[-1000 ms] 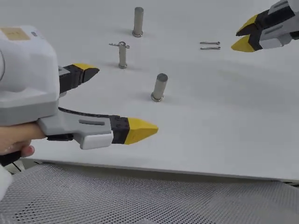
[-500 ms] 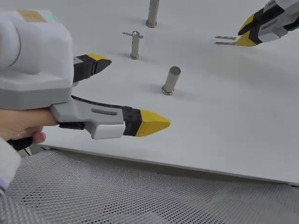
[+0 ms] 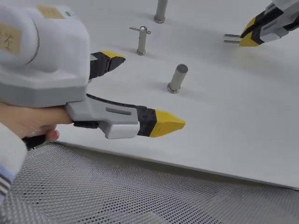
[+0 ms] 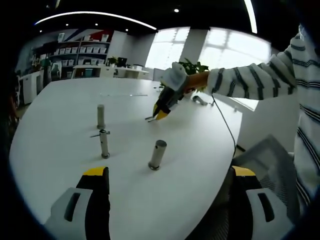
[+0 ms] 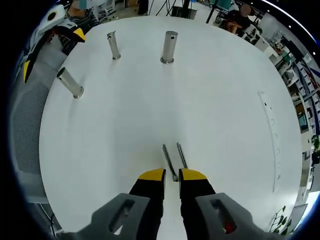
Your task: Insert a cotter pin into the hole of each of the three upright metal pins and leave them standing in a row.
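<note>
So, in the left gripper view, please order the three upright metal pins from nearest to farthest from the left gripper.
1. Front bare pin, right of centre, just ahead of the left gripper.
2. Pin with a cotter pin, further left.
3. Back bare pin, behind that one.

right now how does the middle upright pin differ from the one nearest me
The middle pin has a cotter pin through the hole near its top; the nearest pin has none yet. The middle pin is the slimmer of the two; the nearest pin is clearly thicker, with a flat top. Both are grey metal and stand upright on the white table.
</note>
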The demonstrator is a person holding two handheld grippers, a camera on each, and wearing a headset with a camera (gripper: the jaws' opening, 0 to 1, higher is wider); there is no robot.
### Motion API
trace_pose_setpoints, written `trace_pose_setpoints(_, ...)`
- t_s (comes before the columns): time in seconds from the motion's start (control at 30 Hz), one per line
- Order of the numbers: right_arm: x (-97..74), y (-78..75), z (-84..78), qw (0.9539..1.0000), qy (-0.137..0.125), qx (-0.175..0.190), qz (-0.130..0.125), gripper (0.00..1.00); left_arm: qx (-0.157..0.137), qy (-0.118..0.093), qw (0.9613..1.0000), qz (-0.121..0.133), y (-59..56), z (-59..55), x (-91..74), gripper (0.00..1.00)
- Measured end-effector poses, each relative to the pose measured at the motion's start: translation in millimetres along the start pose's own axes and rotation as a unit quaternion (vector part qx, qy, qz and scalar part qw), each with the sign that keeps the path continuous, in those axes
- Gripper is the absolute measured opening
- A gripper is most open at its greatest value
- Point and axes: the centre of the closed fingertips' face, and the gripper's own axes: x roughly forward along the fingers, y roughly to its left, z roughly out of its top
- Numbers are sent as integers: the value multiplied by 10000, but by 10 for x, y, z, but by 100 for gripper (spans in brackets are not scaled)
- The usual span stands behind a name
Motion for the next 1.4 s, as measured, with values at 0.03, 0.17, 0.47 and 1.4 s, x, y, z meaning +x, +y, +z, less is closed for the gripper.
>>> trace_pose_setpoints(0.03,11,3,-7,10000,33,-31,15,5,5,19,10000,7,4,-3,-1,99)
trace_pose_setpoints(0.17,15,-4,-1,10000,46,-25,57,4,-21,23,10000,19,19,-10,-7,98)
trace_pose_setpoints(0.47,19,26,-16,9996,23,137,239,0,-50,3,10000,25,25,25,34,97)
trace_pose_setpoints(1.4,-143,28,185,9990,-334,227,-208,0,-9,-9,10000,71,35,63,-20,94)
